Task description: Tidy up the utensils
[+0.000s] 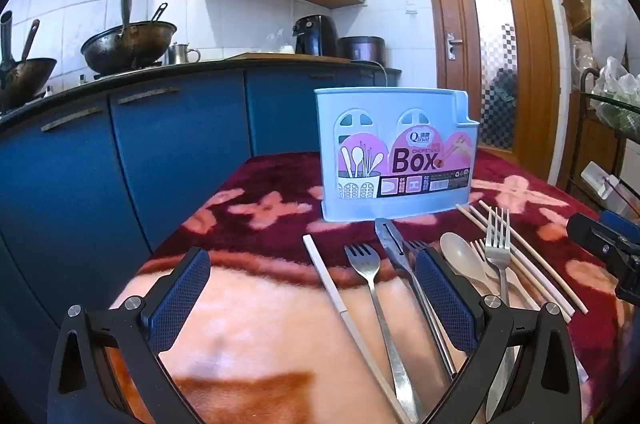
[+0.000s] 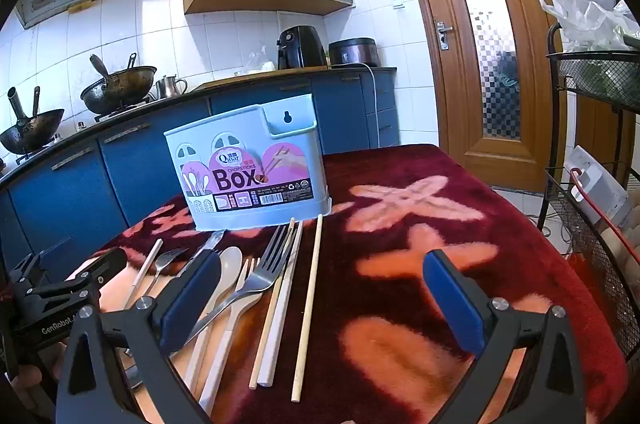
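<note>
A pale blue utensil holder [image 1: 396, 151] [image 2: 248, 171] labelled "Box" stands upright at the far side of the red flowered table cover. In front of it lie loose utensils: a white chopstick [image 1: 340, 300], a steel fork [image 1: 374, 300], metal tongs [image 1: 404, 264], a beige spoon [image 1: 462, 258] [image 2: 228, 268], a second steel fork [image 1: 498, 248] [image 2: 260, 272] and wooden chopsticks [image 1: 528, 260] [image 2: 308, 308]. My left gripper [image 1: 314, 300] hovers open over the left utensils. My right gripper [image 2: 324, 300] hovers open over the chopsticks and bare cover. Neither holds anything.
The table cover [image 2: 420, 207] ends at a rounded edge close to blue kitchen cabinets [image 1: 120, 163]. Woks [image 1: 128, 43] sit on the counter behind. A wire rack [image 2: 600, 143] with bags stands at the right, near a wooden door [image 2: 480, 35].
</note>
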`<state>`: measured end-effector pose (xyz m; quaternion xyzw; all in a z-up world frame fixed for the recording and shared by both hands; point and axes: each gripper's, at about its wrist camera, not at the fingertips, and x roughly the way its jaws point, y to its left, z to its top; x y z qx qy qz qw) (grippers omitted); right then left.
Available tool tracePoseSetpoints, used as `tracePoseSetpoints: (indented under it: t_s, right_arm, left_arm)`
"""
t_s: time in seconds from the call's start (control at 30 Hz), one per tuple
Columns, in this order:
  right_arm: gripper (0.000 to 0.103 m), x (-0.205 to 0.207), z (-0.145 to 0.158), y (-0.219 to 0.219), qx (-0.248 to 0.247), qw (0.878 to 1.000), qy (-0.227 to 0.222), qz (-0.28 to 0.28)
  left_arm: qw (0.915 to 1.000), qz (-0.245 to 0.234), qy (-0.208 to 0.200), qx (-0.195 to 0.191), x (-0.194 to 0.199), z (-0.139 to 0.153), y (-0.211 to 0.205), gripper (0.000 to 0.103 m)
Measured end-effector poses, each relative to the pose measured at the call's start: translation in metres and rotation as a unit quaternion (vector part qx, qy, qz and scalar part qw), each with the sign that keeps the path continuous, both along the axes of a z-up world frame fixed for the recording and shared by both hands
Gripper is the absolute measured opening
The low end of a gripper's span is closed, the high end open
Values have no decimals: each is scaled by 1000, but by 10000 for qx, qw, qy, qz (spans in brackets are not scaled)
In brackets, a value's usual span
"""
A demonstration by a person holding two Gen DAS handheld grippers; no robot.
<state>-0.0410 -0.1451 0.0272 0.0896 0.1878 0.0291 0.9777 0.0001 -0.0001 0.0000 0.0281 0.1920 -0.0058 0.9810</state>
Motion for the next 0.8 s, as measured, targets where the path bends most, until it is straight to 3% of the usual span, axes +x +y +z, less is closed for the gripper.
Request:
tracePoseSetpoints:
  t_s: [0.8]
  right_arm:
    - [103,0,0,0,-9,10000,20,1]
  left_arm:
    - [10000,-1,-52,-34,-1,0,0,102]
